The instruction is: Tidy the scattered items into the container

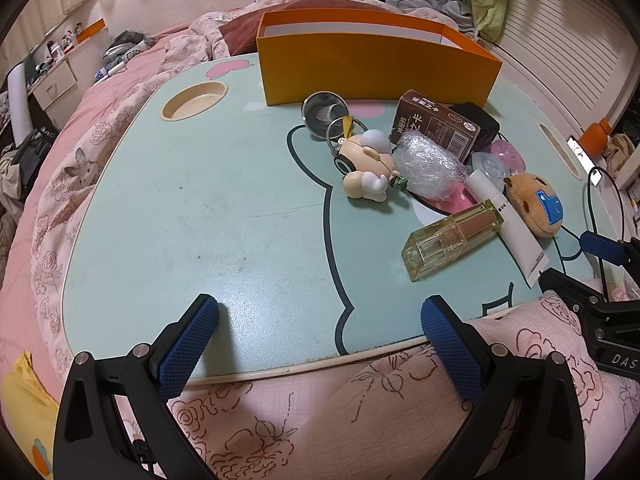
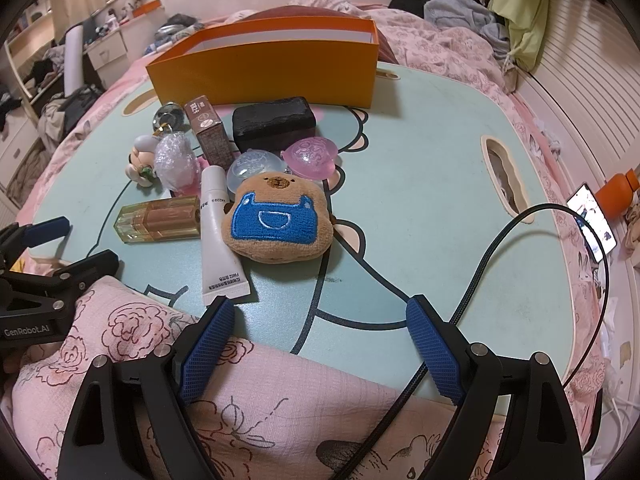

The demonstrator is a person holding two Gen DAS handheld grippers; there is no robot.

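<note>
An orange box (image 1: 372, 68) (image 2: 272, 70) stands open at the far side of a pale green lap table (image 1: 200, 208) (image 2: 420, 200). In front of it lies a cluster: a brown plush bear (image 2: 278, 220) (image 1: 534, 204), a white tube (image 2: 218, 240) (image 1: 516, 232), a clear perfume bottle (image 1: 452, 240) (image 2: 160, 220), a brown carton (image 1: 436, 126) (image 2: 210, 132), a black case (image 2: 274, 122), bubble wrap (image 1: 428, 166) (image 2: 174, 156), a small figurine (image 1: 368, 172) (image 2: 140, 158), and pink (image 2: 312, 156) and clear (image 2: 254, 166) shells. My left gripper (image 1: 320, 308) and right gripper (image 2: 320, 308) are open and empty at the near edge.
The table rests on a pink floral quilt (image 1: 320, 412) (image 2: 256, 392). A black cable (image 2: 520, 232) loops over the table's right side. A lit phone (image 2: 592, 216) and an orange bottle (image 2: 622, 190) lie to the right. A round cup recess (image 1: 196, 100) sits at far left. Clothes are piled behind the box.
</note>
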